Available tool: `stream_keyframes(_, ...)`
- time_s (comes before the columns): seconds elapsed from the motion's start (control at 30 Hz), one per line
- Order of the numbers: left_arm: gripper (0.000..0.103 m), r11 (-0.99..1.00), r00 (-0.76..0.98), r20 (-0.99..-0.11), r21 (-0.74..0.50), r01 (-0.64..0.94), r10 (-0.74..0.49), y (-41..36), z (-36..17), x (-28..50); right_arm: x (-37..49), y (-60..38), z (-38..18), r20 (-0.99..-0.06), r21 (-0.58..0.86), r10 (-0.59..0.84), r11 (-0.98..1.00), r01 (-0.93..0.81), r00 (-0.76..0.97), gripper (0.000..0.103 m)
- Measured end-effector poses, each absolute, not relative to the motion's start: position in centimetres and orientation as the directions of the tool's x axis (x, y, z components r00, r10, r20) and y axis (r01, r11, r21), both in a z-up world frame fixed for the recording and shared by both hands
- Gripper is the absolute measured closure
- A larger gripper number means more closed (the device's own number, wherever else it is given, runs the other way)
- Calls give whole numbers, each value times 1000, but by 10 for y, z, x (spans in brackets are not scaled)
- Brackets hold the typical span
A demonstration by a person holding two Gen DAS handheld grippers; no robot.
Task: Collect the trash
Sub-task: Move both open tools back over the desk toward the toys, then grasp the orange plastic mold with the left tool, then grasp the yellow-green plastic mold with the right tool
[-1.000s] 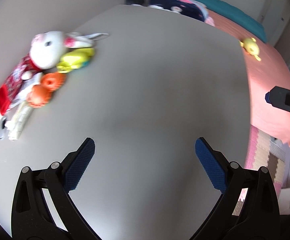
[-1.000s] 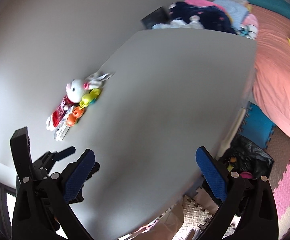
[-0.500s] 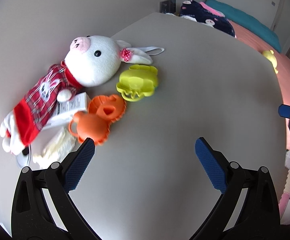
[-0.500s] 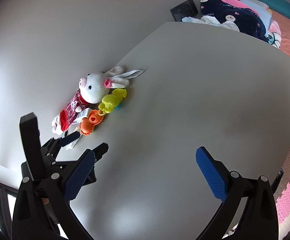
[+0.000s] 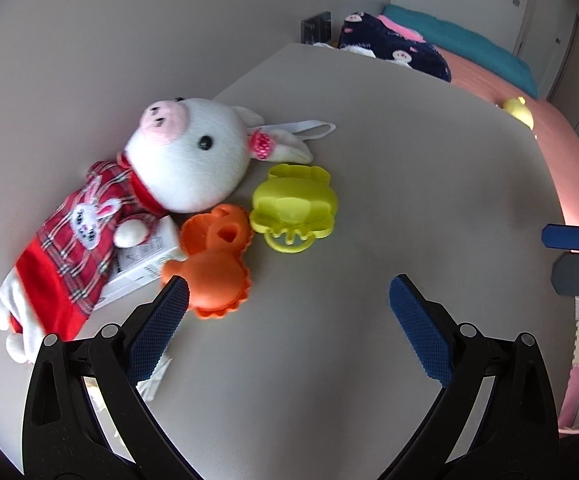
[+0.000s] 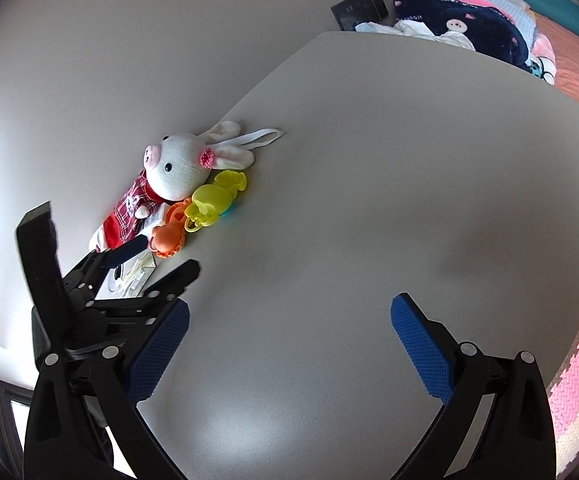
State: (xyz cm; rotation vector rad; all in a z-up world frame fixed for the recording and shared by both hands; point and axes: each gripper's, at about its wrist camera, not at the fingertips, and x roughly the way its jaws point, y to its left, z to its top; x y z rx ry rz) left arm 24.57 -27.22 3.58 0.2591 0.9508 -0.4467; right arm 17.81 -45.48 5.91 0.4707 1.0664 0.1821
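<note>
Over the last second the left gripper (image 5: 287, 300) has swung from bare tabletop toward the cluster of things at the left of the table (image 5: 409, 184), and it now sits much closer to them: the stuffed rabbit (image 5: 185, 156) fills the upper left of the left wrist view, with a yellow plastic toy (image 5: 293, 204) and an orange plastic toy (image 5: 217, 264) just beside it. That suggests the search for trash has narrowed to this pile. The likely trash lies at its near end: a small white carton (image 5: 141, 268) tucked partly under the rabbit's red dress and touching the orange toy, and a crumpled pale wrapper (image 6: 135, 274) near a small round object, seen best at middle left of the right wrist view and mostly hidden behind the left finger in the left one. The left gripper stands wide apart and holds nothing; its left fingertip overlaps the orange toy's edge in the picture, but whether it touches I cannot tell. The right gripper (image 6: 289, 320) has also turned to face the pile, yet hangs well back over bare table, spread wide and empty, its tip showing at the right edge of the left view. Judging from this, nothing has been collected from this pile yet, and the wrapper or carton looks like the next target.
</note>
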Motion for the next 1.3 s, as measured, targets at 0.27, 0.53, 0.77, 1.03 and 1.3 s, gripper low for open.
stream_keyframes(0.27,6,908,462,-851,-41,418,-251,-250,25,272,183,-452,48,-794,476,381,874,95,474,3)
stream_keyframes(0.53,28,899,440,-864,-32,436,-244,-250,10,295,197,-452,43,-792,493,402,865,94,460,3)
stream_keyframes(0.77,50,894,452,-858,-16,449,-242,-247,8,289,217,-439,47,-778,505,418,860,70,468,3)
stream_keyframes(1.03,50,908,459,-850,-54,415,-260,-238,9,255,255,-396,44,-784,465,427,885,-29,450,3)
stream_keyframes(1.3,50,927,462,-852,-67,370,-246,-228,11,228,295,-369,21,-779,580,490,800,152,391,3)
